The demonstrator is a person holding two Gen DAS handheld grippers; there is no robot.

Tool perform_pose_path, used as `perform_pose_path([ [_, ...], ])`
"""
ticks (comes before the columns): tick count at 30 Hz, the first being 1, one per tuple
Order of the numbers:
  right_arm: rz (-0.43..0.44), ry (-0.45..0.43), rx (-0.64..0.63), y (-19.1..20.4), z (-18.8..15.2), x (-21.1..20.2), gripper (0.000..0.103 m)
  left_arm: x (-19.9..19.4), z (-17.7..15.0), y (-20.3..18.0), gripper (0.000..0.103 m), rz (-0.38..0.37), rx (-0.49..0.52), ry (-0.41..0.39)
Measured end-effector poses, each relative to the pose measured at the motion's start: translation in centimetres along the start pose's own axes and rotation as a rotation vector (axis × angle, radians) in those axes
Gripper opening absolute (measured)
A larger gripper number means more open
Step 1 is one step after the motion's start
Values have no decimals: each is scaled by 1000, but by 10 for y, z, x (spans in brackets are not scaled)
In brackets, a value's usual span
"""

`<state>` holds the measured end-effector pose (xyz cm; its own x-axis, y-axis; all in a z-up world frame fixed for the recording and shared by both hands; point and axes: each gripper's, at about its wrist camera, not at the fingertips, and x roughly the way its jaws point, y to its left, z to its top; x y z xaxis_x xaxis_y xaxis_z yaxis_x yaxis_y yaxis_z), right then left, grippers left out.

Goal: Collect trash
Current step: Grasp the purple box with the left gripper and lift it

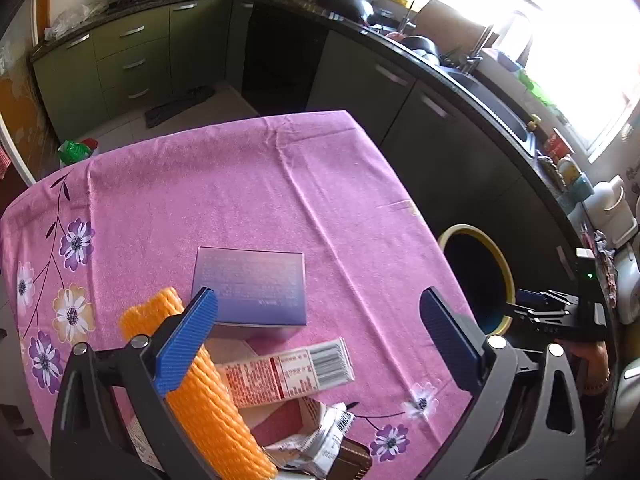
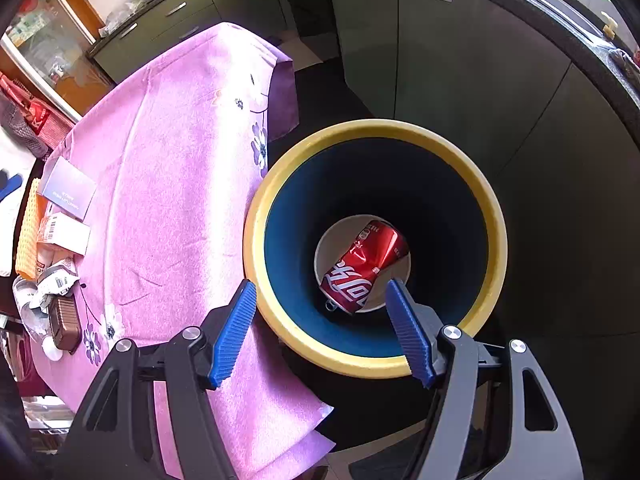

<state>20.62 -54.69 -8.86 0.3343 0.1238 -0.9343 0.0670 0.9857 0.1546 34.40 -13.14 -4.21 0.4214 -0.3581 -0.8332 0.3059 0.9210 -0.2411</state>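
Two grippers are being held over a kitchen scene, one above a table [image 1: 280, 184] draped in a pink flowered cloth, the other above a bin [image 2: 494, 216] standing just beside that table's edge. The right gripper [image 2: 320, 328] is being pointed steeply down at the bin's mouth, its blue jaws standing well apart with nothing between them. One dented red can [image 2: 362, 268] is lying on its side on the pale bottom of the bin, seen in the gap between the jaws but far below them. The left gripper [image 1: 320, 332] is being held wide over the near part of the table, and nothing is being gripped by it. An orange foam net [image 1: 208, 392] is lying partly under its left finger, though contact cannot be told. A purple box [image 1: 250, 286] is lying flat just beyond the net, and a red-and-white carton [image 1: 288, 372] is lying next to it, nearer the camera. A crumpled wrapper [image 1: 316, 436] and a small brown piece [image 1: 354, 458] are lying at the table's near edge. The same heap is being shown at the far left of the right wrist view. In the left wrist view the bin is being shown at the right, past the table's edge, with the right gripper reaching over it.
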Motion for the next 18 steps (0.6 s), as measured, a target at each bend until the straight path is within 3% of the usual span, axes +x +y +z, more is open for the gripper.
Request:
perform_pose_path([
  [8, 17, 15, -10, 3, -2, 10, 67, 37, 9, 23, 96, 93, -33, 88],
  [16, 24, 35, -28, 12, 0, 23, 67, 58, 0, 24, 96, 134, -15, 156],
  [18, 24, 40, -33, 15, 0, 25, 67, 62, -1, 24, 90, 153, 1, 164],
])
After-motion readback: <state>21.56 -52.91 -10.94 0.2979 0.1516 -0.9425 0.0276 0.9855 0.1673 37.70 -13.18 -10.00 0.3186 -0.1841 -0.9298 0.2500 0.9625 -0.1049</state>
